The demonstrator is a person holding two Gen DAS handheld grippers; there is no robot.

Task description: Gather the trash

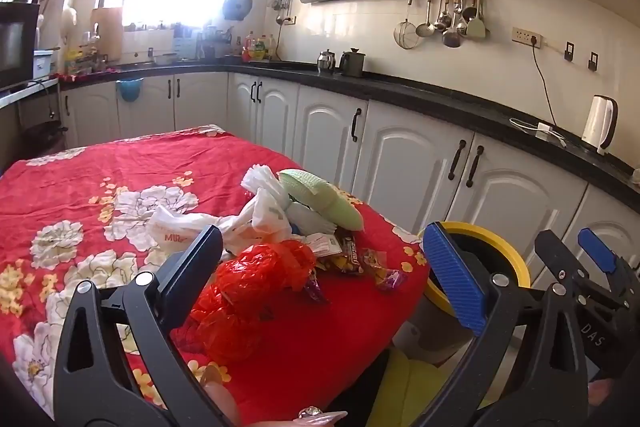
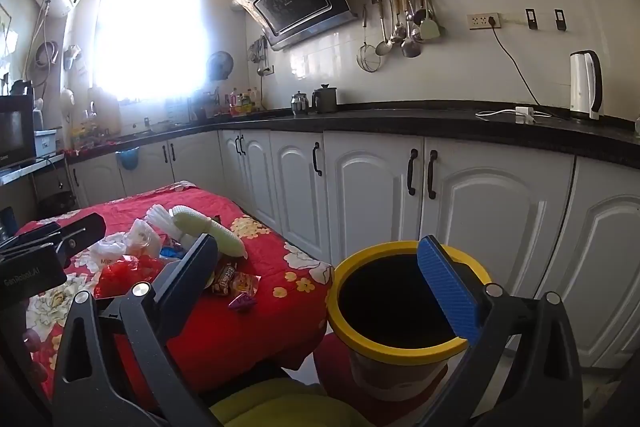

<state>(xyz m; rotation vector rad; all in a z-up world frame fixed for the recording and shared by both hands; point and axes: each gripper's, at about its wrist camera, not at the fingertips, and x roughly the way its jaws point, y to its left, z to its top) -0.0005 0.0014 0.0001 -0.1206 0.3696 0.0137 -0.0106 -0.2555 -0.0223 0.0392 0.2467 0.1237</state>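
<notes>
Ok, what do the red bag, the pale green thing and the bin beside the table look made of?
Red bag: thin translucent plastic film, glossy and crumpled. Pale green thing: looks like soft foam netting with a fine ribbed mesh texture, matte; could be knitted instead. Bin: rigid, likely plastic, with a smooth matte yellow rim; the interior is too dark to judge.

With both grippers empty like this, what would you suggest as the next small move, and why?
Probably lower the left gripper onto the red plastic bag and close on it. It is the nearest piece of trash on the table, both grippers are open and empty, and the bin stands open beside the table.
</notes>
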